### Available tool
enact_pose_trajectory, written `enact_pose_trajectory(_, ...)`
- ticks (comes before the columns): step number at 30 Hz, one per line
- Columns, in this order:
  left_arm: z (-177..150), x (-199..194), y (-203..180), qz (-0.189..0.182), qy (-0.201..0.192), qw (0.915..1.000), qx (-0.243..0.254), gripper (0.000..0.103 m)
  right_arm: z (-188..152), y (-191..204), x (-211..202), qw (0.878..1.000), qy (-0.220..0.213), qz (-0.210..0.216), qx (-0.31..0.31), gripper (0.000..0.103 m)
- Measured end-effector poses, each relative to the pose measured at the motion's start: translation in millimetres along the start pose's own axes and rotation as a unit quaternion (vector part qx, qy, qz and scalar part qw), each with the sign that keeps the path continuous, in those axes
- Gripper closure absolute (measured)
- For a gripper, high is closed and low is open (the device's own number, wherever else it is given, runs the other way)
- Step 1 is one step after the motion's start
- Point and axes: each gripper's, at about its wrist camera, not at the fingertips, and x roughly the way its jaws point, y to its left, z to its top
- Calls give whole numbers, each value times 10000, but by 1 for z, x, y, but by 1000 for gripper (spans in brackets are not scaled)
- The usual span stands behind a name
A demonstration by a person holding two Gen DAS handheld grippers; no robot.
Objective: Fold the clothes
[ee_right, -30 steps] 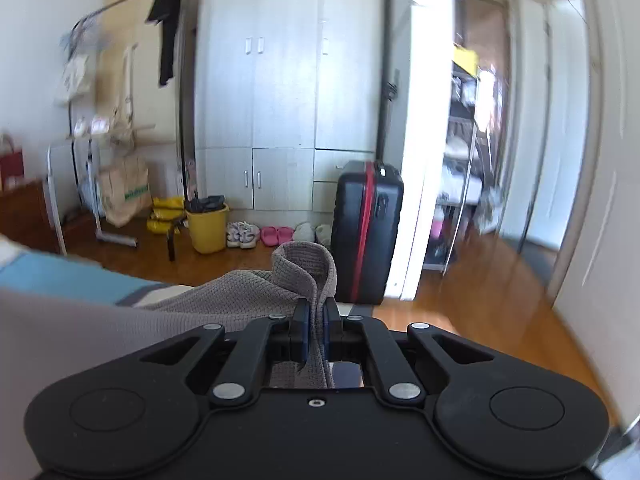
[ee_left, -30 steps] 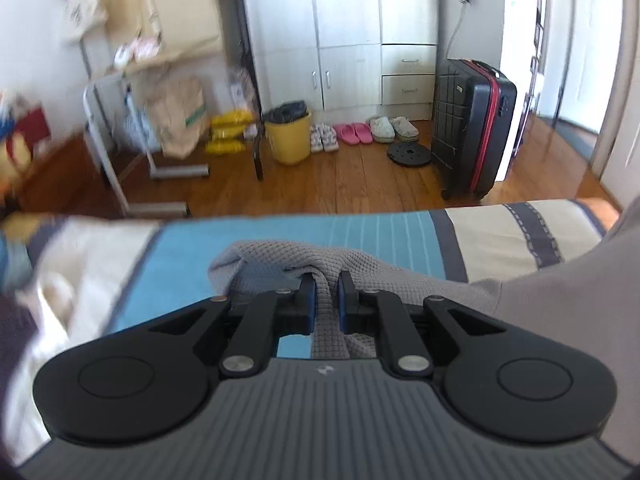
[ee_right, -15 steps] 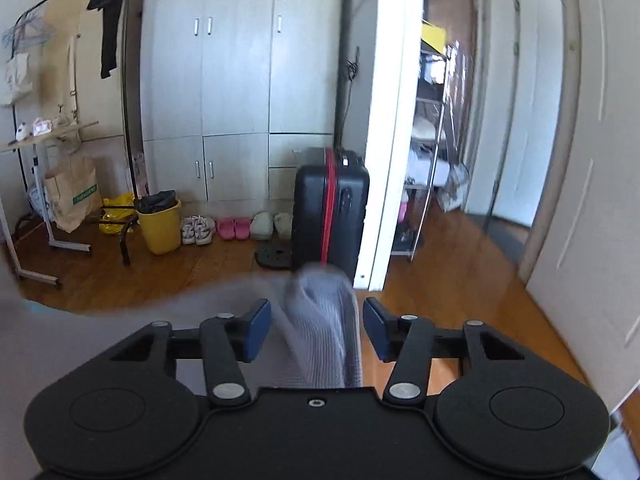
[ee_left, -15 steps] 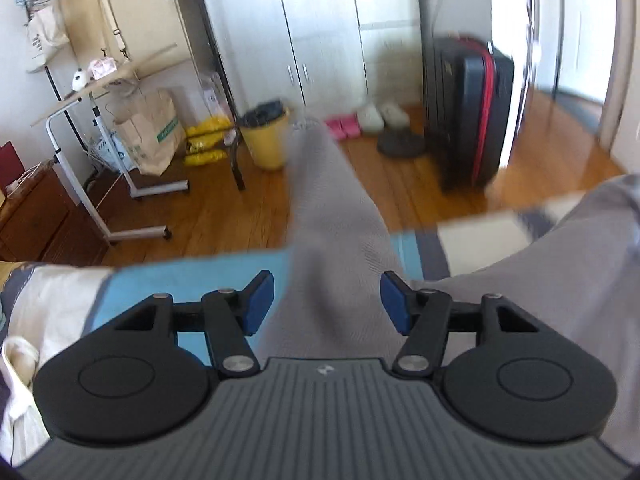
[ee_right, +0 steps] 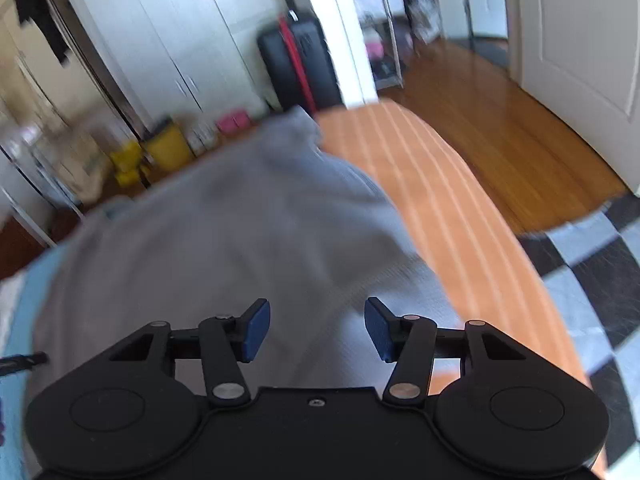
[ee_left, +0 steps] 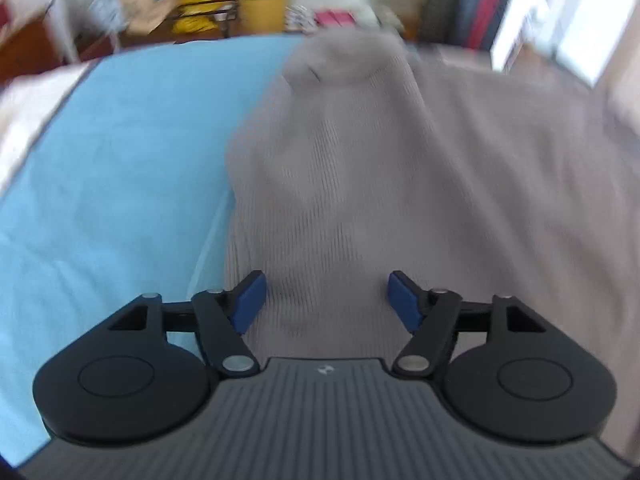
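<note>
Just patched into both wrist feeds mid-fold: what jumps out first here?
A big grey knit garment fills the middle of both views, spread over the bed's blue sheet, with an orange striped band of bedding at its right edge. Both the left gripper and the right gripper hang open just above the cloth, gripping nothing. Both pictures are motion-blurred; behind the bed stand a yellow bin and a black suitcase.

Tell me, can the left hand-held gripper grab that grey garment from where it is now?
Probably yes. The left hand-held gripper is open, the grey garment lies on the bed right between and ahead of its fingers, and nothing blocks it. The picture is blurred, so contact is unclear.
</note>
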Motion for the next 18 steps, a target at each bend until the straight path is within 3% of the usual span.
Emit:
enact_pose_trajectory(2, -16, -13, -12, 131, 14, 9993, 354, 35, -4, -11, -2, 9993, 151, -317, 140, 45)
enact_pose_trajectory(6, -49, -38, -35, 320, 56, 9949, 954, 35, -2, -22, -17, 9986, 266, -279, 374, 45)
enact_pose_trajectory(12, -94, -82, -34, -521, 365, 9978, 187, 30, -7, -26, -38, 9961, 126, -173, 851, 40)
enact_pose_trajectory(18, -128, -106, -13, -1185, 776, 9869, -768, 30, -11, -23, -33, 9901, 124, 708, 1205, 39)
